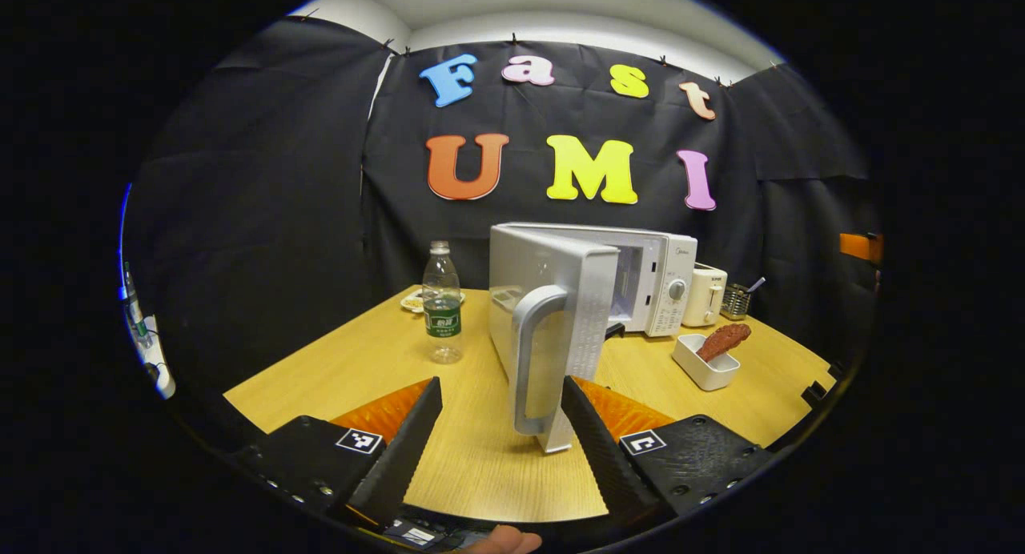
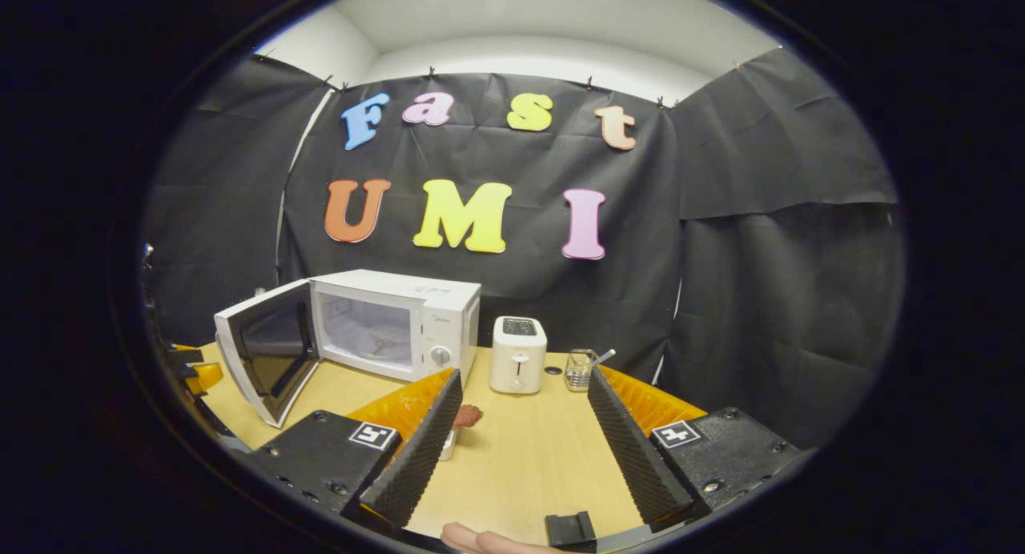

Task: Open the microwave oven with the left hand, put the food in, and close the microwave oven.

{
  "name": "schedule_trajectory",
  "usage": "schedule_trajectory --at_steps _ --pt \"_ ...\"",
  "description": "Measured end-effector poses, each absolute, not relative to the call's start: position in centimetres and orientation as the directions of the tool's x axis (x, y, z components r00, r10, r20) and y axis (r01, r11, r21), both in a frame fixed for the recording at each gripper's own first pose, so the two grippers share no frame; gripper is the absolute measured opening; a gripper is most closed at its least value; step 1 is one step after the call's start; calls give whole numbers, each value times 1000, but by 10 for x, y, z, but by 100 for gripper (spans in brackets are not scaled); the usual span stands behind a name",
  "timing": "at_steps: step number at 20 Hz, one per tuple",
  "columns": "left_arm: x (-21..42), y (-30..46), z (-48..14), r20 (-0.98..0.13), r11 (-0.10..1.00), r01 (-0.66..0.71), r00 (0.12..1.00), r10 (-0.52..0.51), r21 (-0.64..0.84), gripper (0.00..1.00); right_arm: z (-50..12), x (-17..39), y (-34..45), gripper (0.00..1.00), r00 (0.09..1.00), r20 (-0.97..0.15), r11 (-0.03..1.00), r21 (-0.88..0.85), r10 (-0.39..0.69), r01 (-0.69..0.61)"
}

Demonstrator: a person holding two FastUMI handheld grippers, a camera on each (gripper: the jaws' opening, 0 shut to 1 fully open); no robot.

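Note:
The white microwave (image 1: 657, 286) stands at the back of the wooden table (image 1: 360, 362) with its door (image 1: 560, 314) swung wide open, edge-on to me. The door's grey handle (image 1: 530, 362) sits between the spread fingers of my left gripper (image 1: 500, 386), close to the right one, and is not clamped. A reddish-brown piece of food (image 1: 723, 340) lies in a small white dish (image 1: 705, 371) right of the door. In the right gripper view the microwave (image 2: 396, 322) shows an empty cavity. My right gripper (image 2: 524, 378) is open above the table, with the food (image 2: 466, 416) just beyond its left finger.
A clear water bottle (image 1: 442, 302) stands left of the door, with a small plate (image 1: 412, 300) behind it. A white toaster (image 2: 518, 354) and a glass holder with a utensil (image 2: 579, 370) sit right of the microwave. Black cloth walls close in the table.

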State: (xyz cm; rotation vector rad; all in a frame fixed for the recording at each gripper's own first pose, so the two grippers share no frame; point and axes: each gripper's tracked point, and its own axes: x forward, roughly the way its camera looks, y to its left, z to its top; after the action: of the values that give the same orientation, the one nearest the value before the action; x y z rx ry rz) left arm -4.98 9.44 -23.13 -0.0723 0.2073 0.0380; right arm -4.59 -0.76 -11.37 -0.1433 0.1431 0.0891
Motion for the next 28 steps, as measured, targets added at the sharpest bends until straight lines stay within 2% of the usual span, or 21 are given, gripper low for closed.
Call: schedule_trajectory --at_steps 4,5,7,8,9,14,15,18,21,22,24,25,28 --pt "-64 101 -207 -168 998 -37 985 28 -52 92 -113 -44 4 100 986 -145 985 -138 88 -108" --pt "-66 99 -200 -159 999 -32 987 26 -40 92 -113 -40 5 92 985 -144 985 -136 91 -111" --pt "-67 101 -182 -134 999 -47 990 45 -13 92 -114 -30 6 100 984 -154 984 -137 92 -113" --pt "-65 101 -173 -130 998 -60 990 59 -10 92 -115 -22 7 95 982 -163 984 -139 91 -114" --pt "-62 98 -163 -123 998 -68 990 66 -13 92 -118 -12 7 100 981 -175 983 -144 89 -115" --pt "-35 76 -117 -85 999 -49 995 48 -20 92 -142 35 21 100 952 -273 972 -148 139 -184" --pt "-28 72 -111 -76 999 -38 996 37 -13 92 -148 47 23 96 943 -297 969 -145 149 -199" --pt "-5 65 -96 -69 999 -34 997 34 1 92 -166 78 25 100 914 -365 962 -135 176 -239" --pt "15 65 -77 -48 998 -63 997 63 -8 92 -195 107 30 100 854 -466 949 -84 232 -304" --pt "21 64 -73 -38 997 -71 997 71 -12 92 -206 114 32 96 828 -499 945 -54 255 -323" --pt "30 65 -64 -8 996 -85 996 84 -24 92 -228 128 36 100 762 -567 932 28 313 -362" --pt "35 66 -59 16 996 -88 996 88 -30 92 -241 131 38 94 723 -600 922 70 344 -380" --pt "46 71 -62 24 992 -116 993 118 -48 92 -274 135 43 87 601 -677 894 210 426 -397"
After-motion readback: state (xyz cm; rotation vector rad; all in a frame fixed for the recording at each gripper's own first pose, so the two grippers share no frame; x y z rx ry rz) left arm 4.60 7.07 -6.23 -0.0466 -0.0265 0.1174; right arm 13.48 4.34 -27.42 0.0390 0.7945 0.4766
